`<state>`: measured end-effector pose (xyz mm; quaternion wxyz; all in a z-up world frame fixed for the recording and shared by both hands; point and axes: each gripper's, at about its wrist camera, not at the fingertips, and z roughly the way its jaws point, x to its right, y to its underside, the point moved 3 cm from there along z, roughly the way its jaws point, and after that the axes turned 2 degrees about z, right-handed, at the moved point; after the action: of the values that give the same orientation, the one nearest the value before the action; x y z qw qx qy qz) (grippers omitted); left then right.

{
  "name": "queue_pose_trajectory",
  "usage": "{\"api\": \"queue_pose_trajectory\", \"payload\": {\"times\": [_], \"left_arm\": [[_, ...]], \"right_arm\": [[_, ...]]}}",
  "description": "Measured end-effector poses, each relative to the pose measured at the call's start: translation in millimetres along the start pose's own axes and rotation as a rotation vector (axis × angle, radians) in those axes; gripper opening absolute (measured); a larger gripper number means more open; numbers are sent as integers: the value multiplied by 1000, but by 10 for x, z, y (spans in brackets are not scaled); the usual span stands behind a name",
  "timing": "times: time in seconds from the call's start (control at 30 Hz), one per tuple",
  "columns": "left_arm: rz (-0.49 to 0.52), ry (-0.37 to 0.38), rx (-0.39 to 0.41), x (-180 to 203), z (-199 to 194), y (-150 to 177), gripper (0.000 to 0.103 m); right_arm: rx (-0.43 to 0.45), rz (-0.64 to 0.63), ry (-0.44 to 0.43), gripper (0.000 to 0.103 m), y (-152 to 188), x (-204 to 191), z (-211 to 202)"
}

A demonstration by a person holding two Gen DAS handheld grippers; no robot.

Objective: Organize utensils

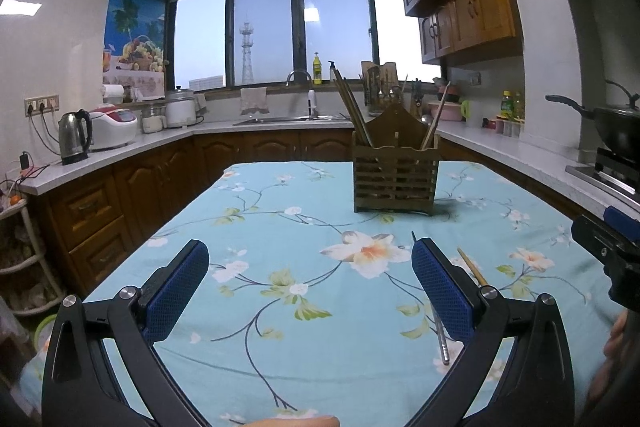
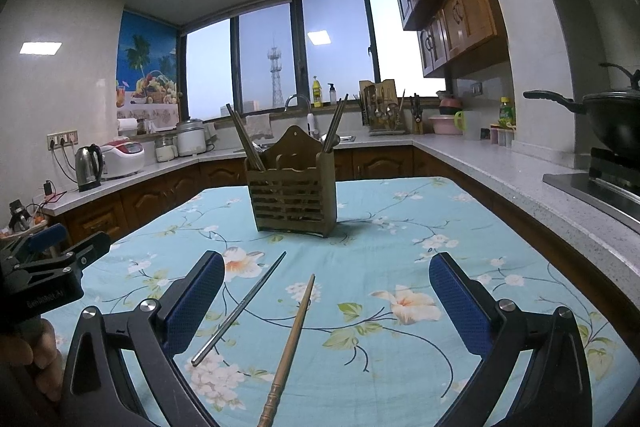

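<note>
- Grippers: left gripper (image 1: 310, 287) and right gripper (image 2: 326, 297), fingers spread, empty.
- Metal chopstick (image 2: 239, 308) and wooden chopstick (image 2: 291, 345) flat before slatted holder (image 2: 294, 193).

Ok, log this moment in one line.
left gripper: open, empty | right gripper: open, empty | metal chopstick, wooden chopstick: on tablecloth | holder: upright

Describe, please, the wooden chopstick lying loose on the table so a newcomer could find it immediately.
Start at the table with the blue floral cloth and the slatted wooden holder. In front of it lie two loose chopsticks; the wooden chopstick is the right one, brown with a carved, ridged end, unlike the shiny metal chopstick.
</note>
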<state>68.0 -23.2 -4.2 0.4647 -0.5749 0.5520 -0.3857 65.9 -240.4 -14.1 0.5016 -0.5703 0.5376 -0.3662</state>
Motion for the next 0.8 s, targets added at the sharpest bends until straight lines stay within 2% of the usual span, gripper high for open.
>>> {"api": "queue_pose_trajectory", "payload": {"times": [0.8], "left_arm": [[5,-3,2,1,-12,-51,103]], "right_arm": [[1,8,1,103,-1,9,4]]}}
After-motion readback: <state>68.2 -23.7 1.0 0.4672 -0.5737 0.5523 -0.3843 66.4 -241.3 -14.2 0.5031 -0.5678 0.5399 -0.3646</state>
